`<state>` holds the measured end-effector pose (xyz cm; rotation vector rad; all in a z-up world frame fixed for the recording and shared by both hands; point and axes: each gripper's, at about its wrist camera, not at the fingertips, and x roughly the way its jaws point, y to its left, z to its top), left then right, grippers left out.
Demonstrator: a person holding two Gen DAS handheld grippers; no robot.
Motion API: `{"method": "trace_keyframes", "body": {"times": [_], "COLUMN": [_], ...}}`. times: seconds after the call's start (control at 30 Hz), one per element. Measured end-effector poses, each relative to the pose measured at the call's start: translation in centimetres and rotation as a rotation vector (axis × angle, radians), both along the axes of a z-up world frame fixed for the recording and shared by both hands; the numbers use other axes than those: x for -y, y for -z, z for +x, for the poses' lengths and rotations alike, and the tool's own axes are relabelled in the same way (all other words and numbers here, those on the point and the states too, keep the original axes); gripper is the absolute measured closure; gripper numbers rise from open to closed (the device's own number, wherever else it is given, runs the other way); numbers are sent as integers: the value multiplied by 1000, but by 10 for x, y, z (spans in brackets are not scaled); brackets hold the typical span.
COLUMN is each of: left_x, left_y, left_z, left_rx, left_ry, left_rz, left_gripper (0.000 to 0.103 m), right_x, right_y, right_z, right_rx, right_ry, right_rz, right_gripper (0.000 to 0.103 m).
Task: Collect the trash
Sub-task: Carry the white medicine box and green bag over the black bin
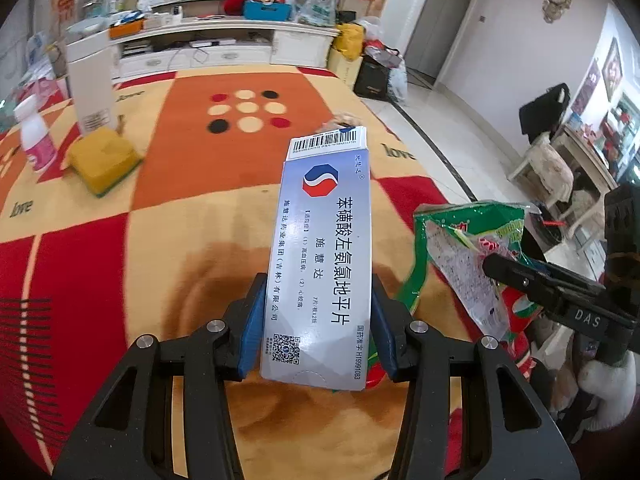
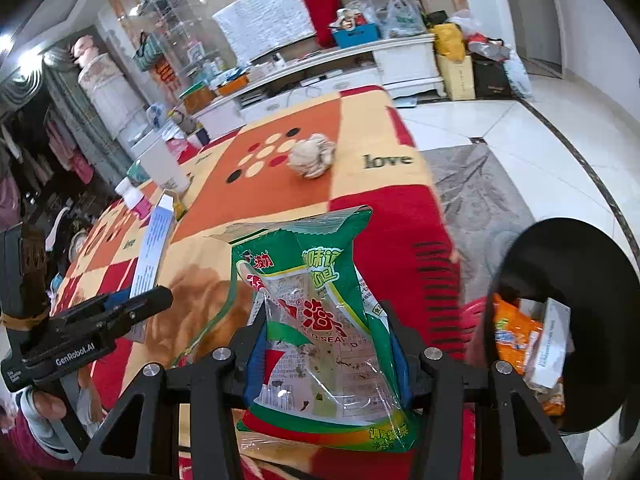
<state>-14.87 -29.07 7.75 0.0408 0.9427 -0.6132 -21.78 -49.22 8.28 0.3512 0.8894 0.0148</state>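
Observation:
My left gripper (image 1: 316, 320) is shut on a white-blue medicine box (image 1: 320, 256) and holds it above the patterned blanket (image 1: 160, 240). The box also shows at the left of the right wrist view (image 2: 154, 248). My right gripper (image 2: 326, 344) is shut on a green and red snack wrapper (image 2: 320, 320), also seen at the right of the left wrist view (image 1: 468, 264). A crumpled paper ball (image 2: 312, 155) lies farther on the blanket. A black trash bin (image 2: 560, 320) with trash inside stands at the lower right, beside the table edge.
A yellow sponge (image 1: 105, 160), a white-pink bottle (image 1: 36, 140) and a tall white box (image 1: 92, 84) stand at the far left of the blanket. A white TV cabinet (image 1: 224, 44) lies beyond. Tiled floor (image 2: 520, 140) lies to the right.

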Motion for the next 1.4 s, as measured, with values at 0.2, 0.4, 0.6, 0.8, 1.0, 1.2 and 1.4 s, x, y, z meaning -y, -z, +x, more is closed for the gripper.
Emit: {"method": "trace_keyframes", "body": {"times": [0.2, 0.4, 0.6, 0.8, 1.0, 1.2, 1.4], "left_x": [28, 59, 92, 127, 156, 180, 207], "left_y": [0, 1, 3, 4, 7, 11, 15], "left_z": [-7, -12, -21, -33, -42, -44, -44], "left_rx": [-3, -4, -19, -23, -33, -59, -100], "left_ry": [52, 109, 174, 247, 302, 348, 376], "left_rz": [1, 4, 2, 2, 7, -1, -18], "left_gripper": [58, 58, 58, 57, 58, 57, 57], "right_x": [29, 62, 95, 125, 151, 174, 196], "right_y": [-1, 0, 2, 4, 9, 20, 18], "right_z": [-15, -32, -50, -66, -76, -79, -83], "right_rx": [-4, -11, -27, -39, -55, -84, -94], "right_ry": [68, 144, 214, 284, 333, 403, 468], "right_rz": [-1, -5, -14, -16, -29, -48, -24], "right_gripper": [55, 55, 55, 55, 55, 44, 25]}}
